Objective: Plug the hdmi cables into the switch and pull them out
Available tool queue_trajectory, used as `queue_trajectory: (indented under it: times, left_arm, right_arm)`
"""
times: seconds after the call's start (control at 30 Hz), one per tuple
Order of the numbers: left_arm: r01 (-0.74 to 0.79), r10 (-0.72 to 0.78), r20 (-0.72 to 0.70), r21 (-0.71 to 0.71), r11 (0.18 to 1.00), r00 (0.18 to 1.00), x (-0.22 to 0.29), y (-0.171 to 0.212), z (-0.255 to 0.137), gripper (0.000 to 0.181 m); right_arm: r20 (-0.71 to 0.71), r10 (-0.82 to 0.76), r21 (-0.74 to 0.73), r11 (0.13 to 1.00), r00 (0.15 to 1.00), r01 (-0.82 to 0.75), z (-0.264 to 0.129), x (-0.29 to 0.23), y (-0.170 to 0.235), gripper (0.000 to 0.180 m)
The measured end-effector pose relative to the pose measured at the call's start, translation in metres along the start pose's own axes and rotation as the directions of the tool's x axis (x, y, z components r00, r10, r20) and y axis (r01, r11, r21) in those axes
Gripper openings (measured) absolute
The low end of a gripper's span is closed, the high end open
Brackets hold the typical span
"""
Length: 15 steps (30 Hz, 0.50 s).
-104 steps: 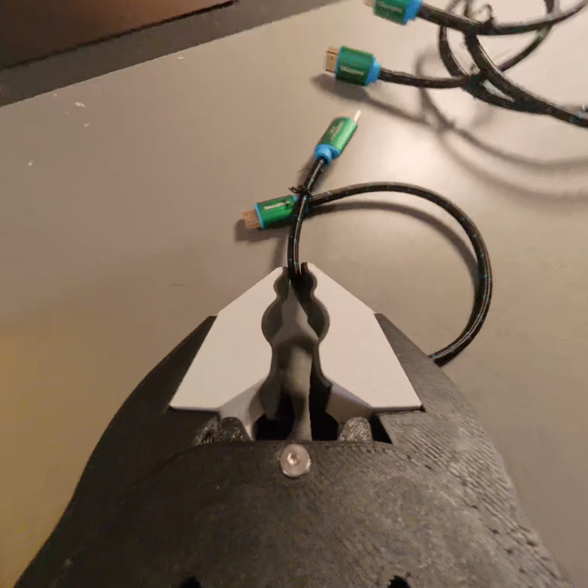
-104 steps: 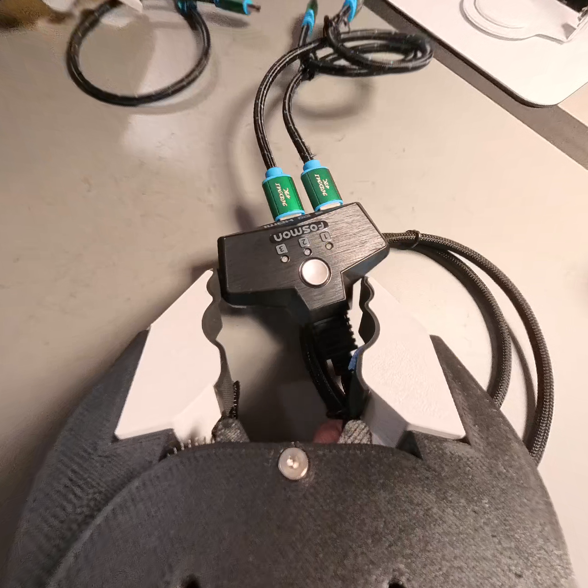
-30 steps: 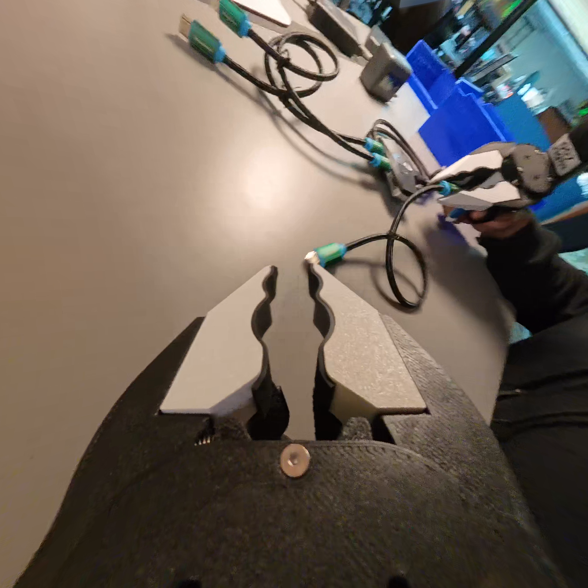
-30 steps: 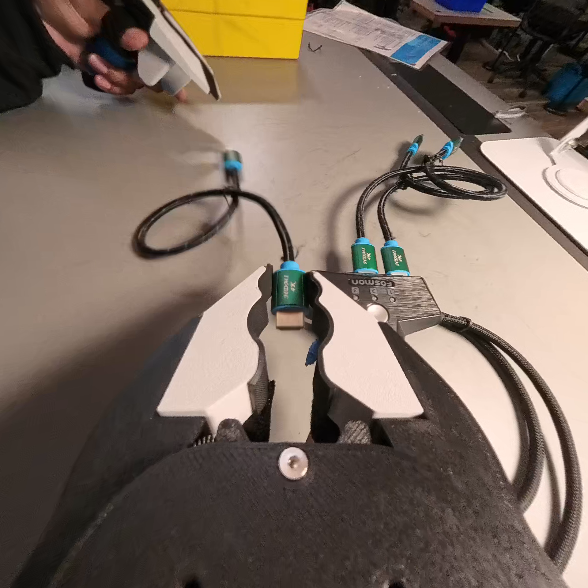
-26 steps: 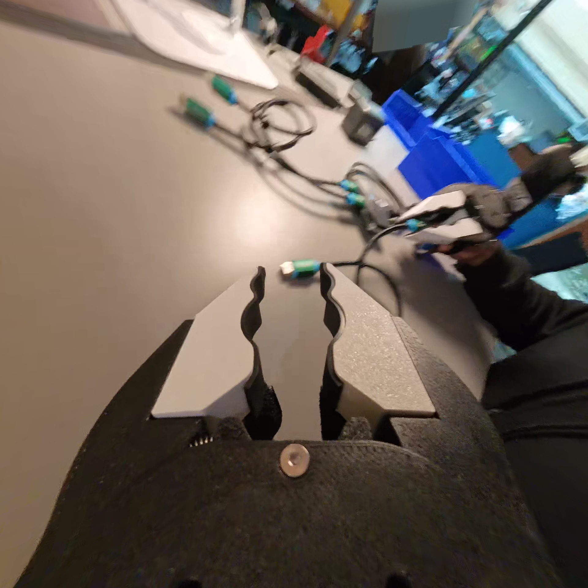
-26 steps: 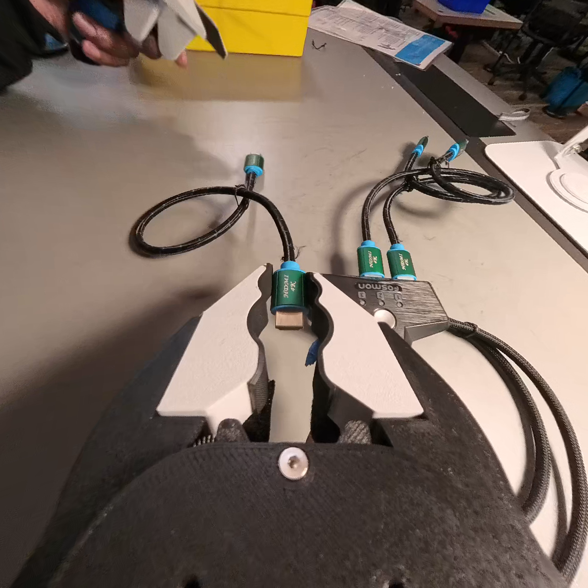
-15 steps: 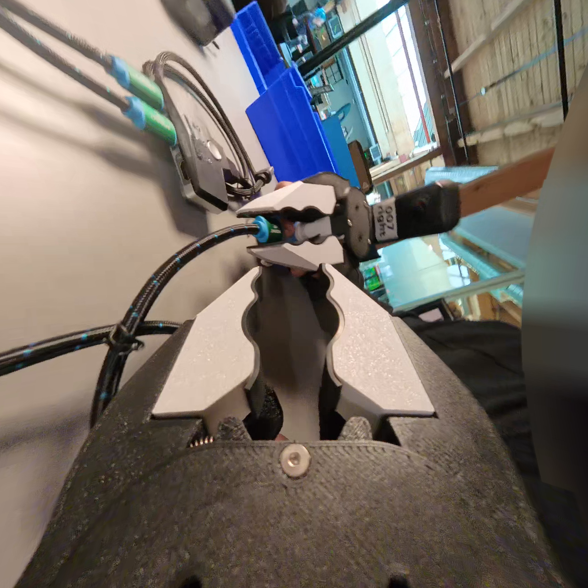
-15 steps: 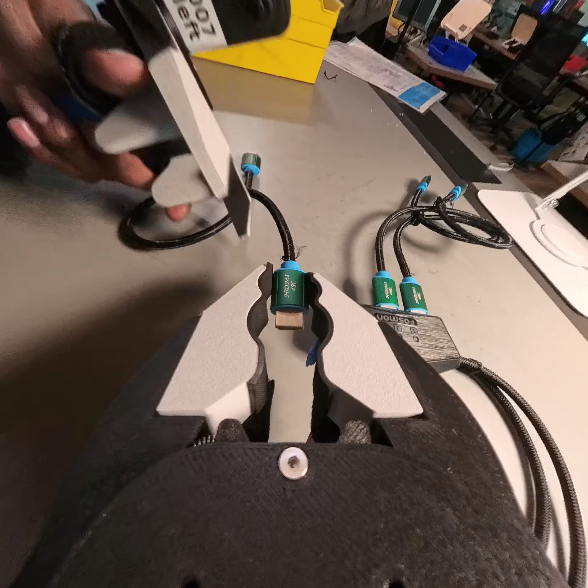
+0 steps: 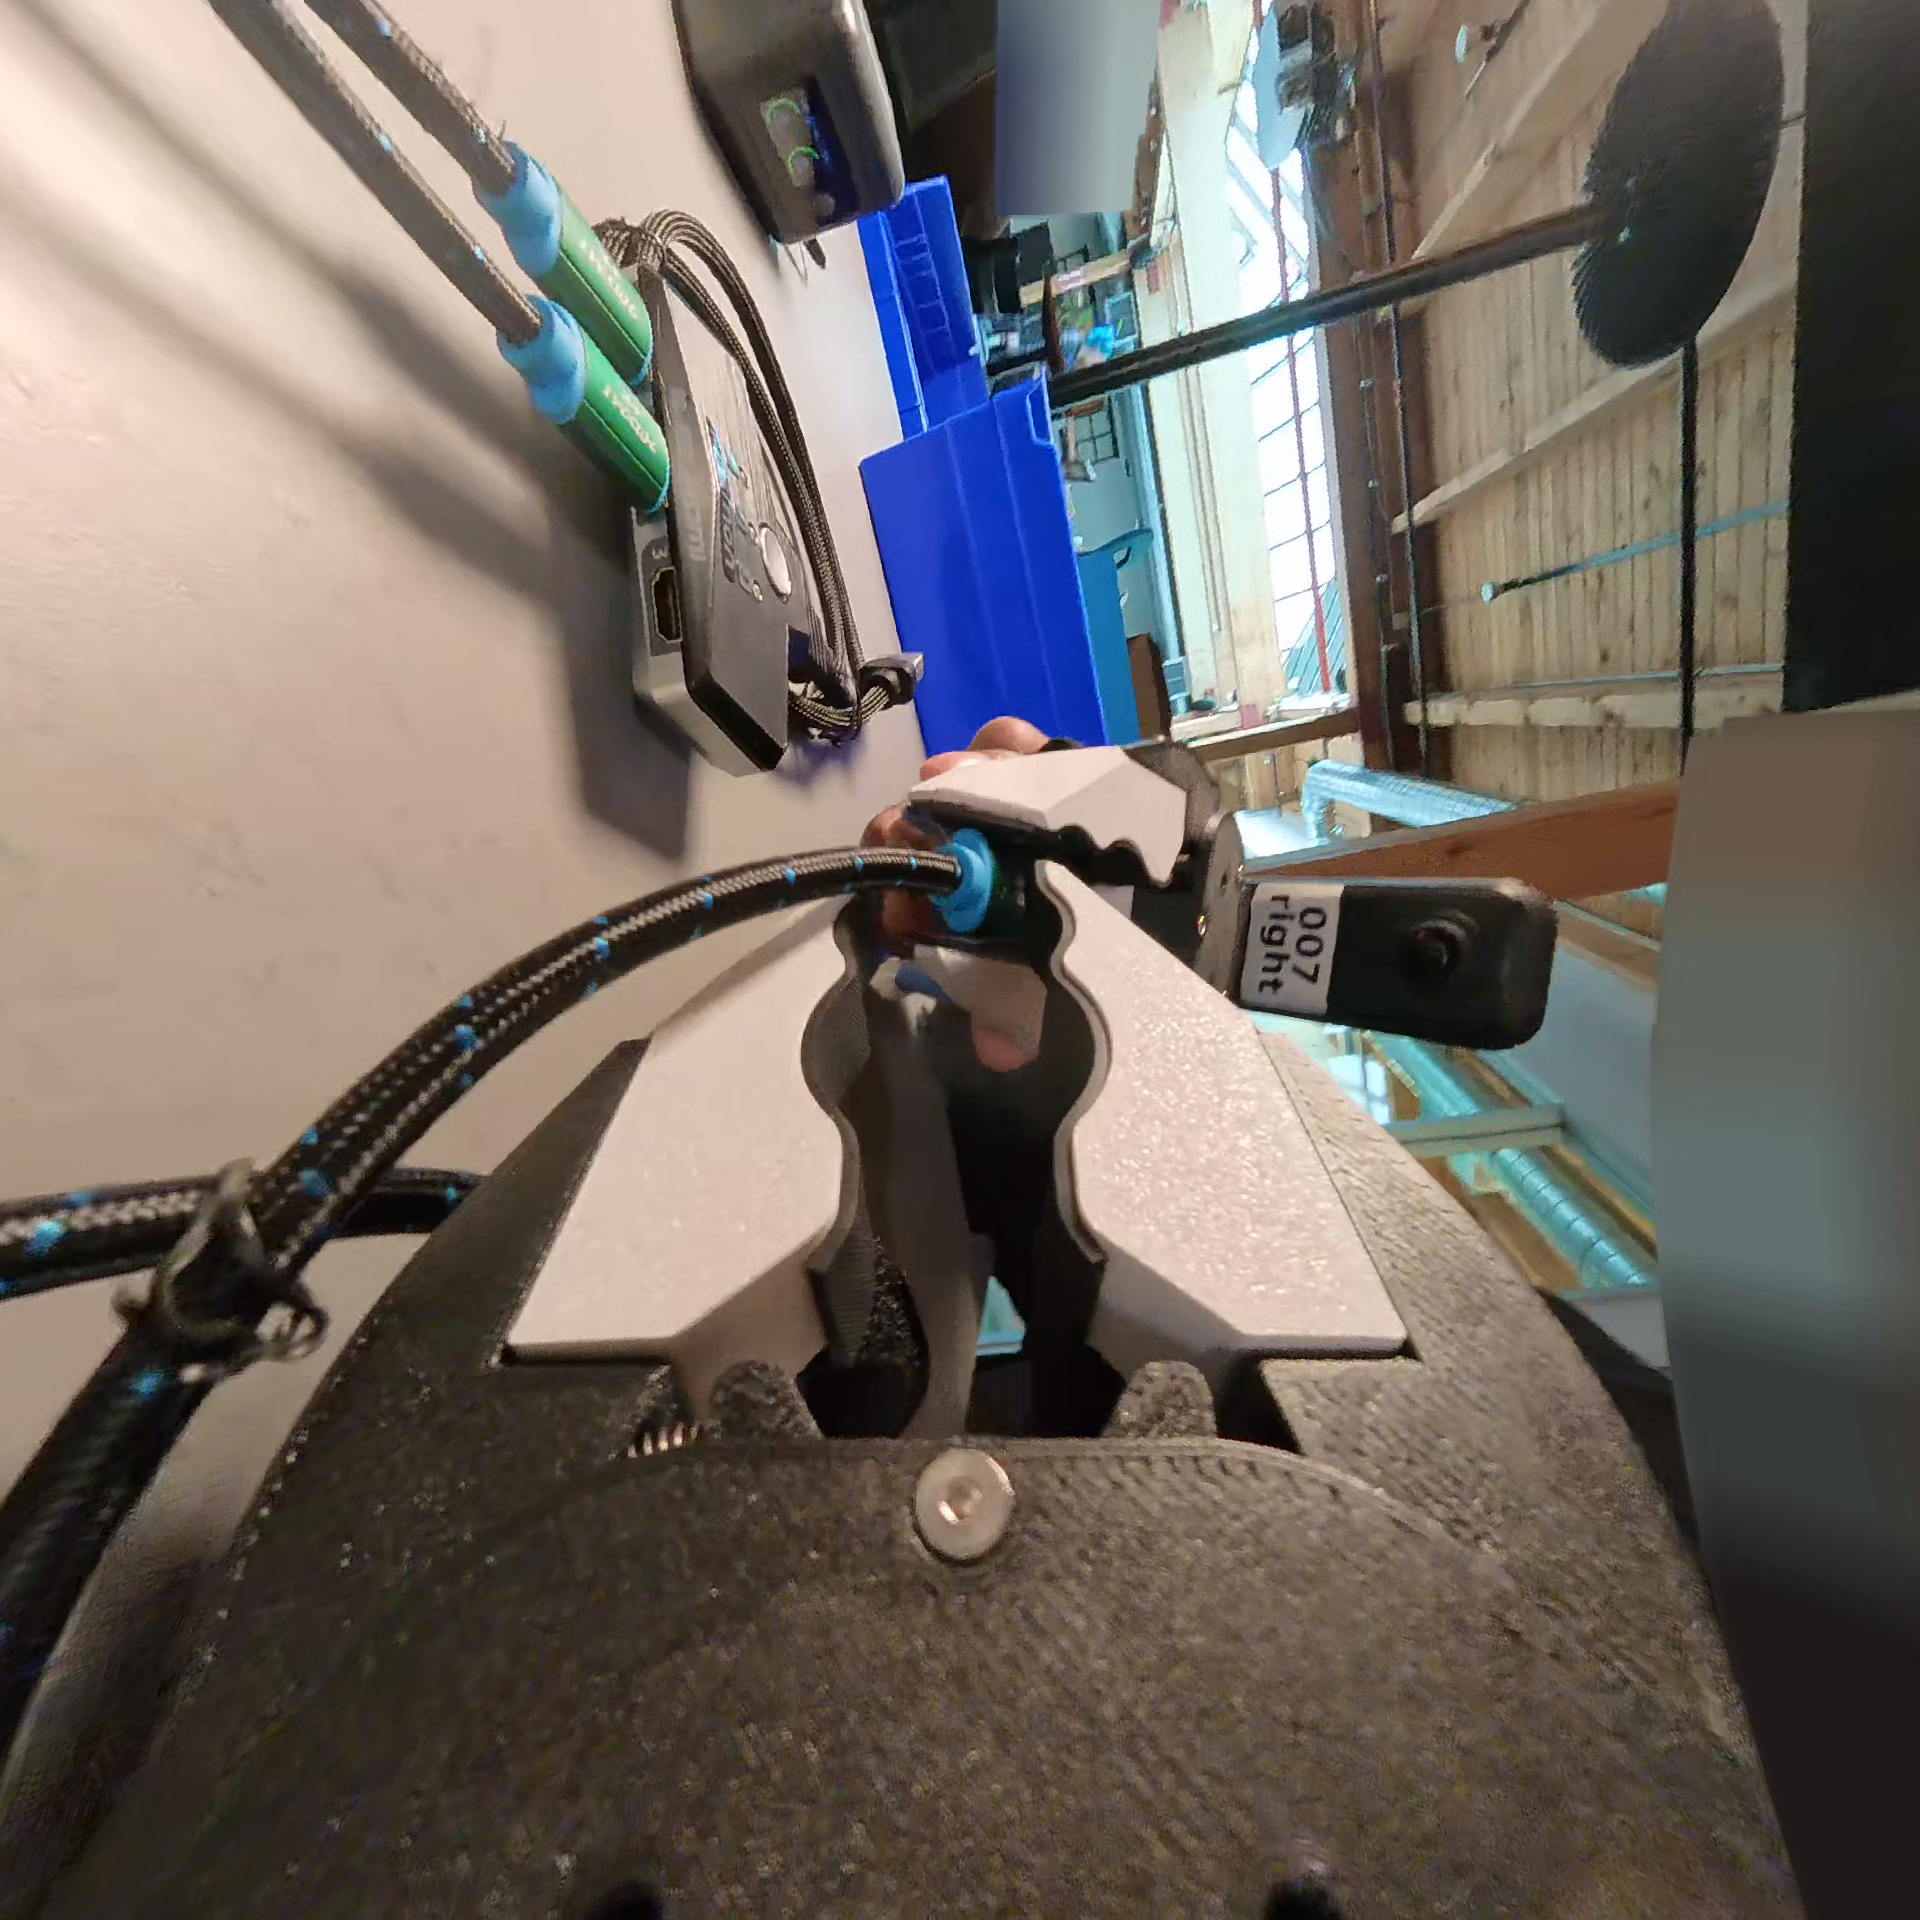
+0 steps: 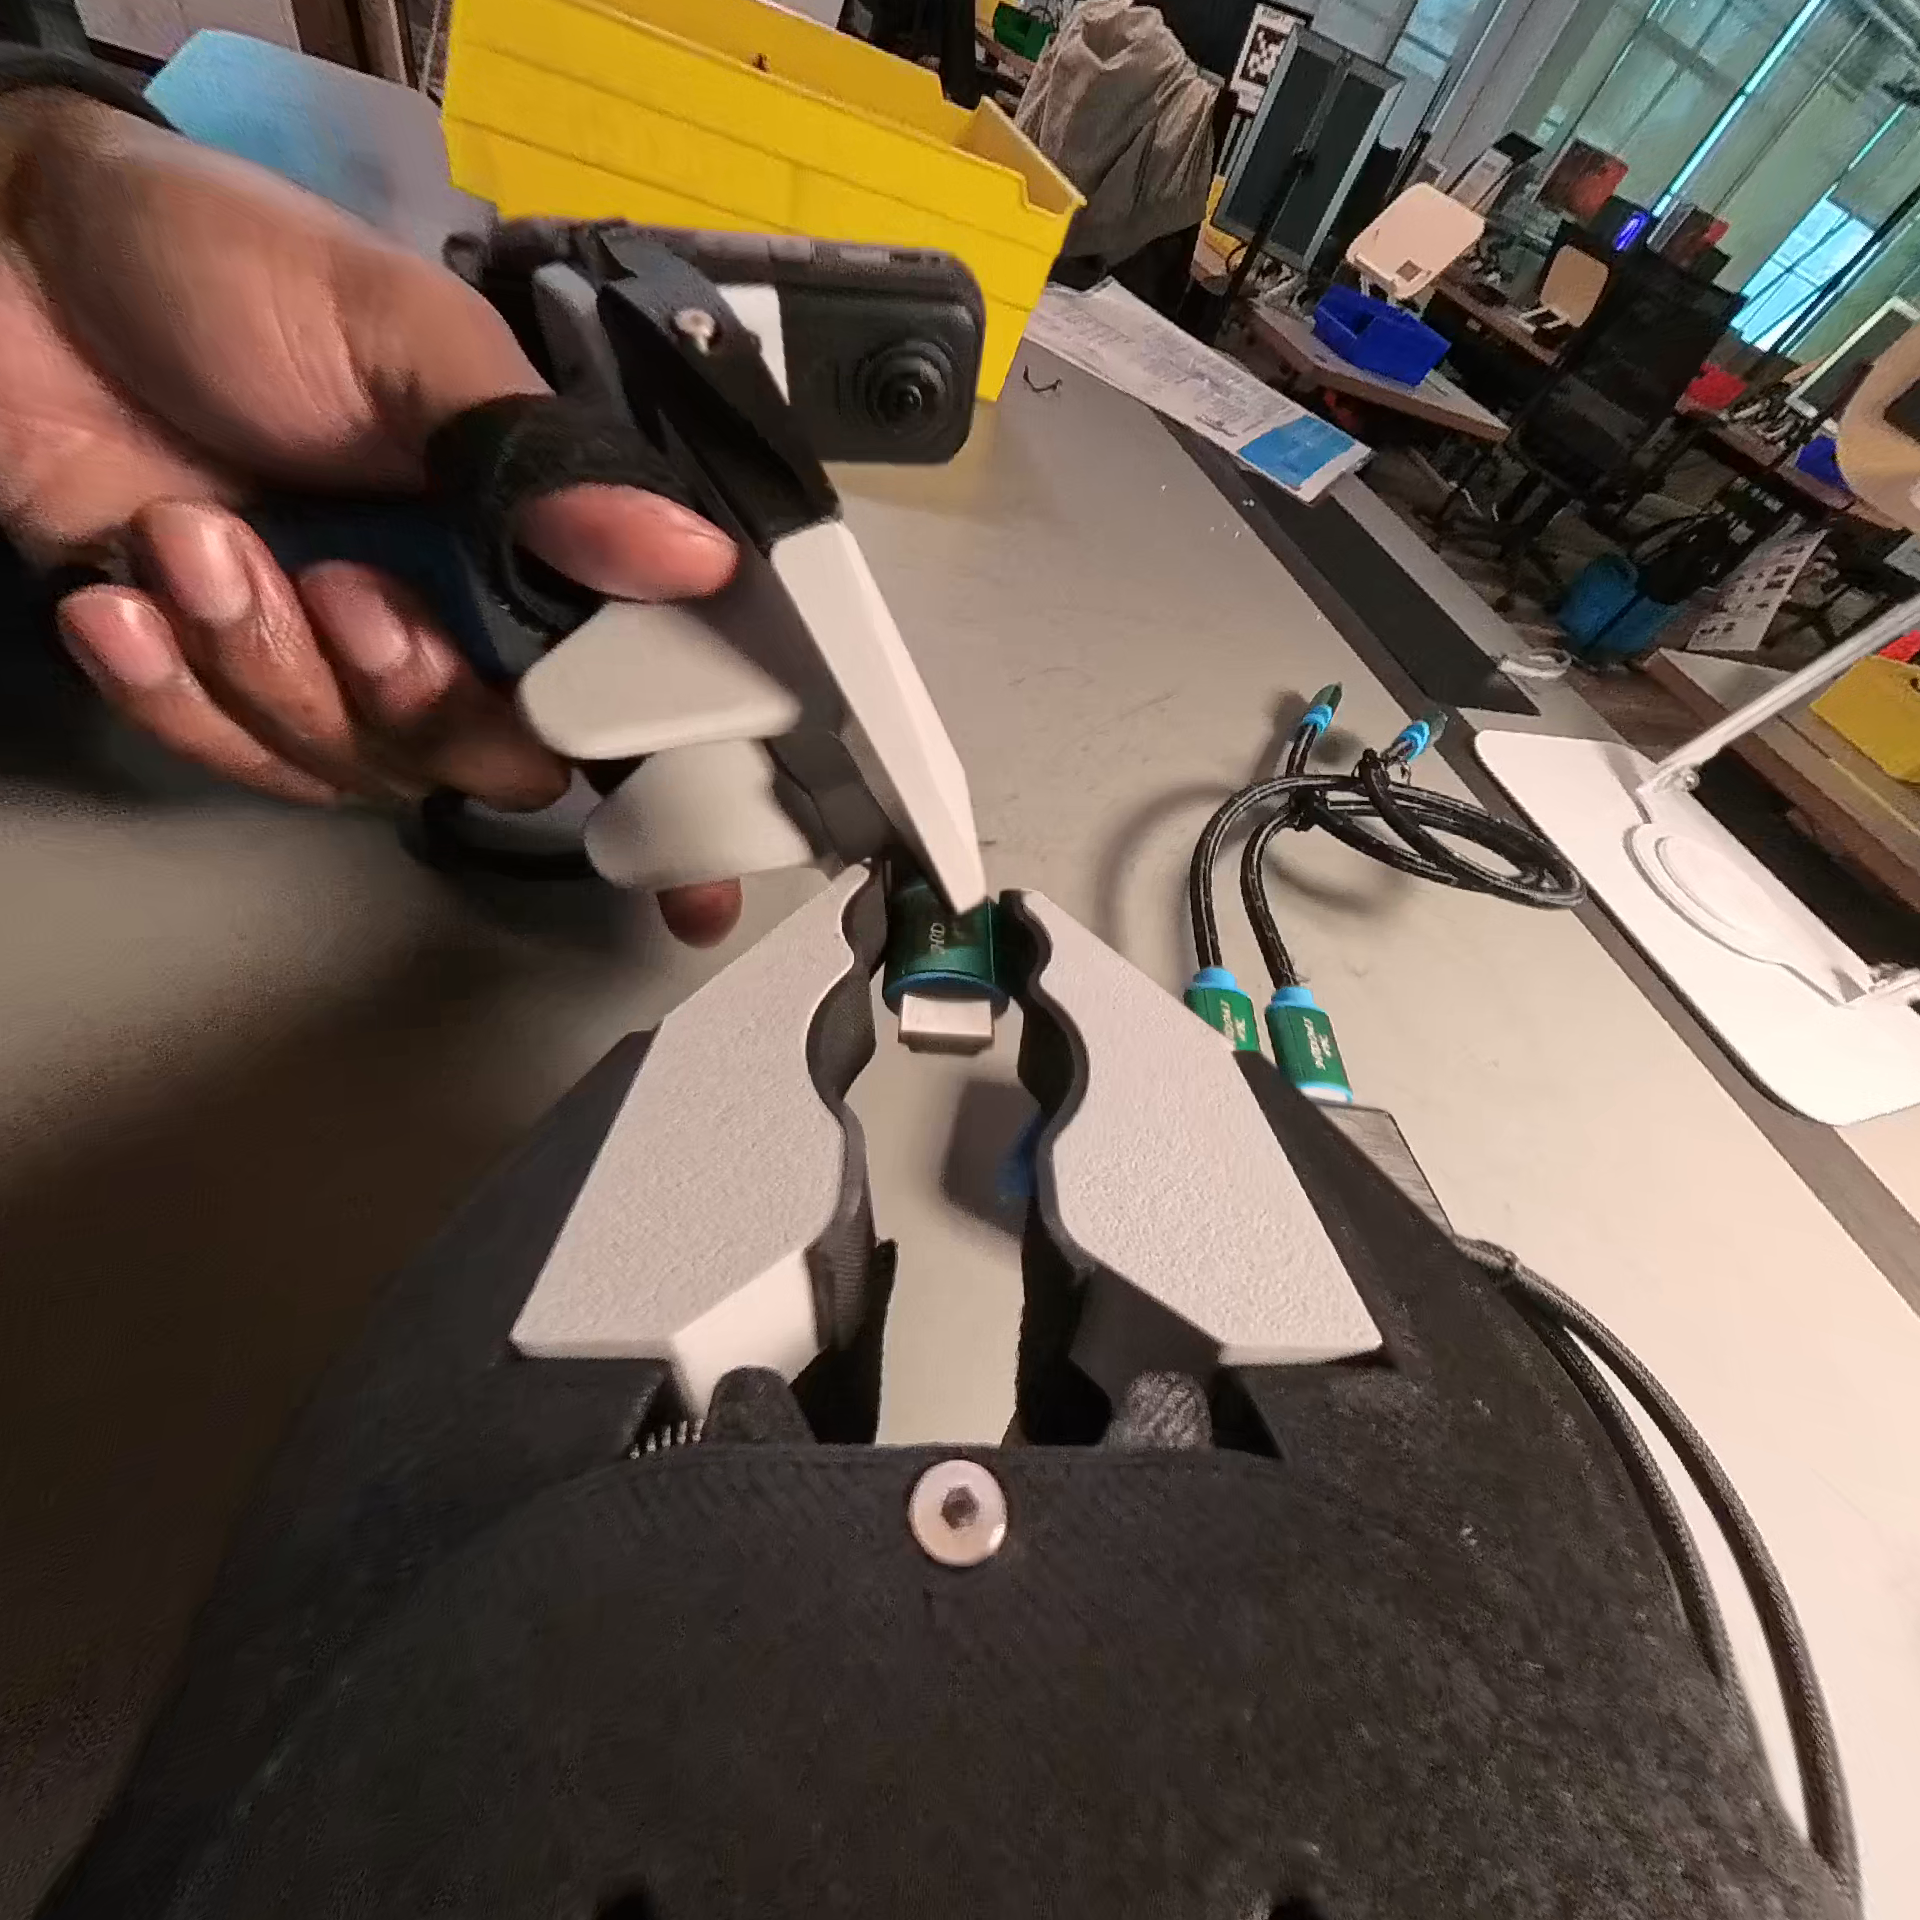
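Observation:
My right gripper [image 10: 940, 904] is shut on a green HDMI plug [image 10: 935, 961], metal tip pointing back at the camera, held above the grey table. My left gripper [image 9: 945, 914] is open, and its tips flank the cable end of that same plug [image 9: 982, 894]. In the right wrist view one left fingertip [image 10: 951, 873] touches the plug from above. The black switch [image 9: 727, 582] lies on the table with two green plugs [image 9: 613, 405] in it and one empty port [image 9: 665, 613]. In the right wrist view the switch [image 10: 1371, 1143] is mostly hidden behind my right finger.
The held plug's braided cable [image 9: 468, 1039] loops down to the table. Two loose plug ends [image 10: 1361, 727] lie farther off. A white lamp base [image 10: 1714, 935], a yellow bin [image 10: 727, 135], blue bins [image 9: 987, 540] and a black device [image 9: 800, 104] stand around the table. The grippers are tip to tip, or close to it.
My left gripper has swung from over the table to the right gripper, and its open tips now sit around the held plug. The right gripper has stayed shut on the plug and lifted slightly.

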State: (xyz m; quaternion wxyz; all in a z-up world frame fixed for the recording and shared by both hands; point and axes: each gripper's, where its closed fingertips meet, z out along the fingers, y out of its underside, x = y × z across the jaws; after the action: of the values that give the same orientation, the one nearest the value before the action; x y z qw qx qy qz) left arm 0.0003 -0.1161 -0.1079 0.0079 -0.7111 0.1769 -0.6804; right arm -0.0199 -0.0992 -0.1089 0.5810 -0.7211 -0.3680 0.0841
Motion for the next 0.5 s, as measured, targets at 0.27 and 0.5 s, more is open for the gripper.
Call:
queue_trajectory:
  times: [0.27,0.5]
  left_arm:
    - [-0.107,0.077,0.153,0.201,0.974,0.985,-0.022,-0.041,-0.016,0.013]
    - [-0.234,0.187,0.283,0.142,0.962,0.941,-0.040,-0.086,-0.027,0.013]
  right_arm:
    - [-0.150,-0.048,-0.133,0.991,0.987,0.028,0.002,0.024,0.019,0.047]
    - [-0.217,0.177,-0.318,0.917,0.960,-0.241,-0.021,0.063,0.063,0.104]
